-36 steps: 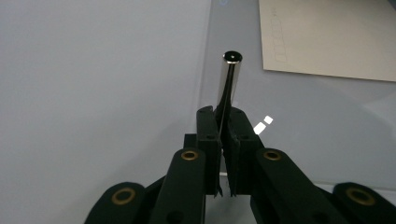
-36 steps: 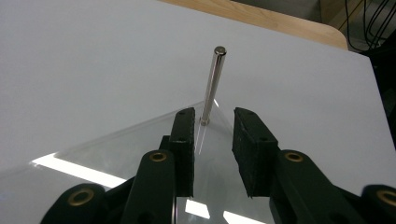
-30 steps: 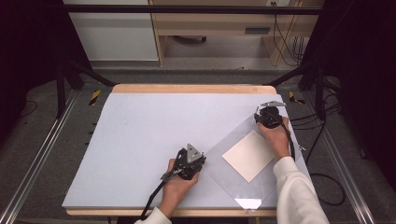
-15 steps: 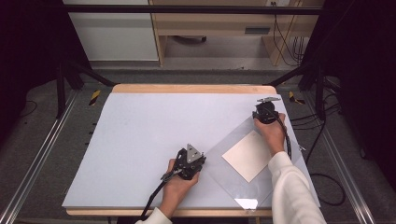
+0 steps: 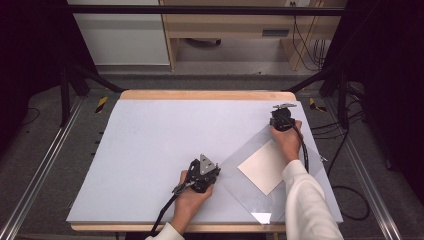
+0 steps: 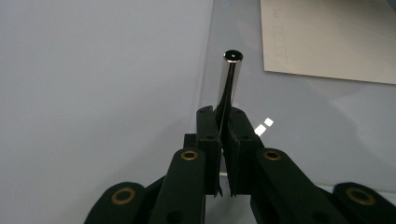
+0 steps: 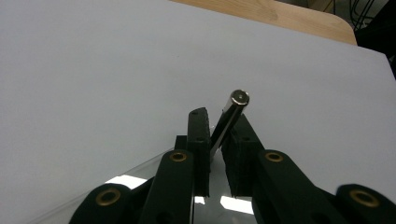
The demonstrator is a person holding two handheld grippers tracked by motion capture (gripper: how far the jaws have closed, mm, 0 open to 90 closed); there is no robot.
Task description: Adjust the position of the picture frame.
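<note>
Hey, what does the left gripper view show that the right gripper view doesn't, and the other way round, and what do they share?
Left gripper view: a cream paper sheet lying with the clear sheet.
Right gripper view: the table's wooden edge and dark cables past it.
Shared: the pale table cover, the clear sheet, and black jaws on a shiny rod. The left gripper clamps the left rod. The right gripper, jaws just closing, holds the tilted right rod.

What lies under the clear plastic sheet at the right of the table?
A cream rectangular paper shows through the clear plastic sheet, resting on the pale grey table top. Whatever is beneath that paper is covered.
</note>
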